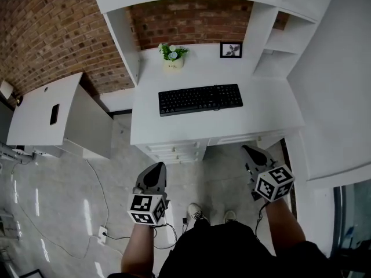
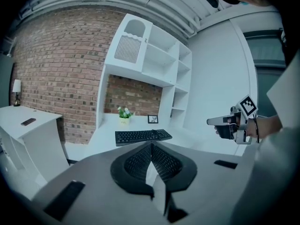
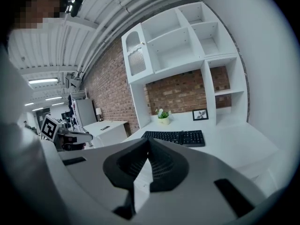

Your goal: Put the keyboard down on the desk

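Observation:
The black keyboard [image 1: 200, 99] lies flat on the white desk [image 1: 272, 114], parallel to its front edge. It also shows in the left gripper view as the keyboard [image 2: 142, 136] and in the right gripper view as the keyboard [image 3: 175, 137]. Both grippers hang over the floor in front of the desk, well short of it. My left gripper [image 1: 157, 165] is shut and holds nothing; its jaws [image 2: 151, 145] meet at the tip. My right gripper [image 1: 248, 149] is likewise shut and empty [image 3: 149, 140]. Each gripper appears in the other's view: the right gripper [image 2: 225, 122] and the left gripper [image 3: 70, 136].
A small potted plant [image 1: 173, 55] and a picture frame [image 1: 231, 50] stand at the back of the desk. Drawers [image 1: 174, 150] sit under its front. A white side table [image 1: 35, 126] with a dark phone [image 1: 54, 113] stands at left. Cables and a floor socket [image 1: 103, 233] lie near my feet.

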